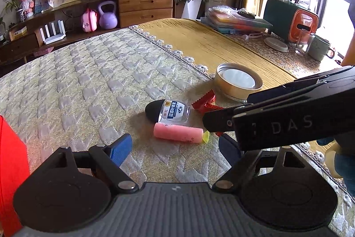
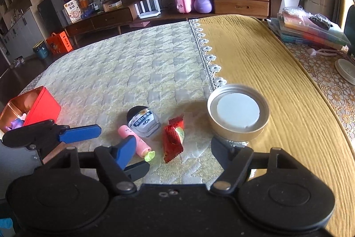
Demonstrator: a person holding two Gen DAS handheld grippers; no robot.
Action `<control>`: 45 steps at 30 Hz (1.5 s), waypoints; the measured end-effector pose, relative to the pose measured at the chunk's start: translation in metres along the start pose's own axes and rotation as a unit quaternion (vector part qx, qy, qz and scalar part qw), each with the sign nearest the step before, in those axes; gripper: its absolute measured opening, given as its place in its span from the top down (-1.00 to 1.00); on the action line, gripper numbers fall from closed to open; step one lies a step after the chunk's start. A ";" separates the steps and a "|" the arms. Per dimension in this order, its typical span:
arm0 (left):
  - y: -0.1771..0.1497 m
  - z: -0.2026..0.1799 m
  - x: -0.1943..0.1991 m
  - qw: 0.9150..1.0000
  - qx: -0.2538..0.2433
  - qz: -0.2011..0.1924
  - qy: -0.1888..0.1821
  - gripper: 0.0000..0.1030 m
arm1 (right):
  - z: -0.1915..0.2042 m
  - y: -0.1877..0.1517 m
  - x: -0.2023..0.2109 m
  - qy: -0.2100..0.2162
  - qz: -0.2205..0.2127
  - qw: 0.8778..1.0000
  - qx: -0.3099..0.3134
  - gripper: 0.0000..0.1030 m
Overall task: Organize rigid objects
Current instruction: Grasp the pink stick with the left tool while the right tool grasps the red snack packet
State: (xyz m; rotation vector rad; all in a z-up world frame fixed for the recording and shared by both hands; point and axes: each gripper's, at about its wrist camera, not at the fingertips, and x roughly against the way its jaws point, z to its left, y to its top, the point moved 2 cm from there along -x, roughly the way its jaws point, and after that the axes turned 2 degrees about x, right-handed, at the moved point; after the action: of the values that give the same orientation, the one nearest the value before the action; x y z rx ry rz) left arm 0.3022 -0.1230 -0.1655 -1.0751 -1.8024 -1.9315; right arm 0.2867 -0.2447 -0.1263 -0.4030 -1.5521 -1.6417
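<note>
A pink tube with a yellow-green cap [image 1: 178, 133] [image 2: 135, 142] lies on the quilted cloth. Behind it lies a small clear bottle with a black cap [image 1: 170, 113] [image 2: 143, 122]. A red foil packet [image 1: 205, 102] [image 2: 173, 139] lies to their right. A round gold tin [image 1: 238, 81] [image 2: 238, 112] stands further right. My left gripper [image 1: 177, 148] is open just in front of the tube, holding nothing. My right gripper [image 2: 173, 153] is open over the packet, its left fingertip [image 2: 125, 151] beside the tube. It crosses the left wrist view from the right.
A red metal box [image 2: 42, 107] [image 1: 11, 161] with small toys inside stands at the left. A yellow runner [image 2: 266, 63] covers the table's right part. Books [image 1: 235, 21], a plate [image 1: 276, 44], a glass and a mug [image 1: 319, 48] stand at the far right.
</note>
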 end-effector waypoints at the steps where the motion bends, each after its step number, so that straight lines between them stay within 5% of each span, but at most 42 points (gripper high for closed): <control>1: 0.000 -0.001 -0.001 1.000 -0.002 -0.001 0.001 -0.66 | -0.001 0.001 -0.002 0.000 0.001 1.000 0.000 -0.39; 11: -0.003 -0.009 -0.011 0.999 -0.035 -0.012 0.005 -0.66 | -0.005 0.002 -0.018 0.003 0.005 1.000 -0.007 0.08; 16: -0.001 -0.008 -0.013 0.999 -0.040 -0.016 0.002 -0.22 | -0.005 0.002 -0.020 -0.001 0.002 1.000 -0.001 0.24; 23: -0.003 -0.007 -0.012 0.999 -0.044 -0.019 0.001 -0.15 | -0.002 0.000 -0.019 -0.003 -0.002 1.000 0.001 0.57; 45: -0.011 0.007 0.048 1.000 0.012 -0.021 0.001 -0.15 | 0.025 -0.011 0.044 0.023 -0.033 0.999 -0.002 0.62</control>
State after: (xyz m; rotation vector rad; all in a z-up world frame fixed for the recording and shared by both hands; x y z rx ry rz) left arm 0.2641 -0.1017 -0.1416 -1.0341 -1.8561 -1.9299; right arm 0.2445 -0.2376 -0.0979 -0.3171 -1.5428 -1.6942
